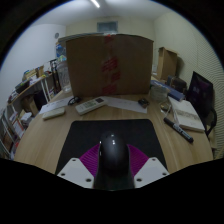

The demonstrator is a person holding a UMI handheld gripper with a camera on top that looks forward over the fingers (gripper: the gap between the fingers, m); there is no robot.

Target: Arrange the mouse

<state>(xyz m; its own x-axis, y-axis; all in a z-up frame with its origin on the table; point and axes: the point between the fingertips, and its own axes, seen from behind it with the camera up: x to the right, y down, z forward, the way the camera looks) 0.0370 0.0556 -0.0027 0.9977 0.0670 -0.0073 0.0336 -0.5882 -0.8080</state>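
A glossy black mouse (112, 153) sits between my gripper's (112, 163) two fingers, whose purple pads (93, 158) press against both of its sides. The mouse is held over a black mouse mat (85, 135) that lies on the wooden desk (50, 140). The mouse's lower part is hidden between the fingers.
A large cardboard box (108, 62) stands at the back of the desk. A white keyboard (90, 104) and a white remote-like device (54, 112) lie to the left ahead. A book with a pen (182, 118) and a dark monitor (203, 88) are to the right.
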